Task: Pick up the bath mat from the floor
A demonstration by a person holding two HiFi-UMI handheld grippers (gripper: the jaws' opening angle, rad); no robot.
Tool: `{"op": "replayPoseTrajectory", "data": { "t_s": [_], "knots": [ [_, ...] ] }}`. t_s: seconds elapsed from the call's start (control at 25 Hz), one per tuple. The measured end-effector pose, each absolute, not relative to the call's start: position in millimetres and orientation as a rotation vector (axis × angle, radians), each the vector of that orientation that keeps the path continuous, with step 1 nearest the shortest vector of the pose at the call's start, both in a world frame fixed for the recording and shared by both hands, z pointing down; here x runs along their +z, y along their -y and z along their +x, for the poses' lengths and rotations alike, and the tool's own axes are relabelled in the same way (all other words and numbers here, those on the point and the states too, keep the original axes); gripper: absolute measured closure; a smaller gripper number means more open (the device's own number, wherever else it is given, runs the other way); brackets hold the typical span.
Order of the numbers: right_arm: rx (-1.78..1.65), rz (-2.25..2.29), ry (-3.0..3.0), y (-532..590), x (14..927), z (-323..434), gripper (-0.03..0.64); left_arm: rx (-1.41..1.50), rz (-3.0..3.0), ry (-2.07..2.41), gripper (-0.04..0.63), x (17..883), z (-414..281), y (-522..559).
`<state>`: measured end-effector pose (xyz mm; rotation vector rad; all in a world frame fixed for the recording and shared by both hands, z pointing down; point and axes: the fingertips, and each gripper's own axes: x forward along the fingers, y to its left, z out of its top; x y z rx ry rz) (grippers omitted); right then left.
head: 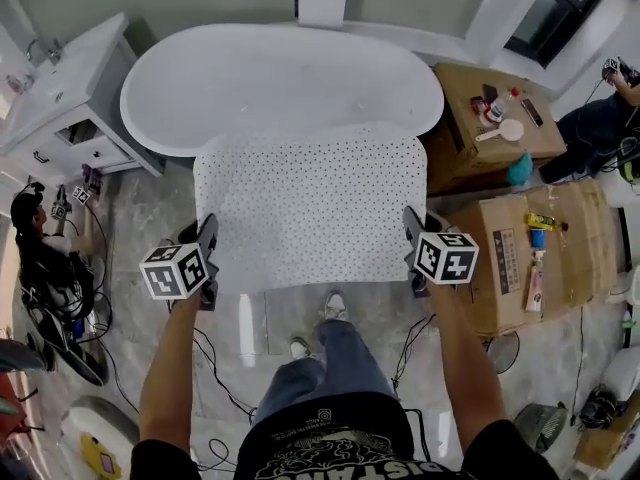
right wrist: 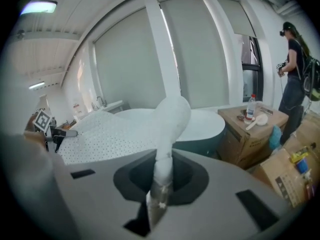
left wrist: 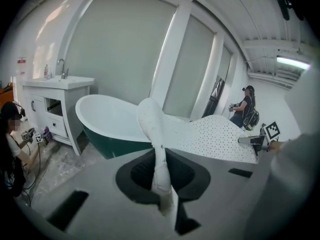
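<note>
A white rectangular rubber bath mat [head: 310,203], peppered with small dark holes, is spread out flat in the middle of the head view. It is up off the grey marbled floor [head: 250,318], carried by its 2 near corners. At centre left, the left tool [head: 208,230] has its jaws pressed together on one corner, and the left gripper view shows the bunched white edge pinched between them. At centre right, the right tool [head: 412,224] pinches the other corner the same way.

The mat's far edge overlaps the near rim of a white oval freestanding bathtub [head: 280,78] in the upper middle; I can't tell whether they touch. A white vanity cabinet [head: 60,108] stands at upper left, and 2 brown cardboard boxes [head: 520,258] sit at the right. The person's 2 pale shoes [head: 318,328] show just below the mat's near edge.
</note>
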<state>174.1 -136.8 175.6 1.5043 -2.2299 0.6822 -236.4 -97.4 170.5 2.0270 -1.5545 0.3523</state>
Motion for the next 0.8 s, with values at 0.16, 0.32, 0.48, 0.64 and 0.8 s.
{"op": "replayPoseTrajectory", "data": {
  "t_s": [0.16,0.32,0.48,0.64,0.8],
  "knots": [
    [0.582,1.525,2.265,131,129,172,0.588,0.322,2.064,1.578,0.563,128,-232,91],
    [0.487,1.572,2.309,131,81,169,0.588,0.287,2.121,1.625,0.563,83,-233,89],
    [0.416,1.637,2.358,128,34,170,0.588,0.221,2.158,1.69,0.563,43,-236,84],
    [0.355,1.707,2.406,117,0,169,0.588,0.181,2.195,1.748,0.563,14,-241,76],
    [0.315,1.747,2.431,108,-25,162,0.588,0.139,2.222,1.784,0.561,-8,-250,74]
  ]
}}
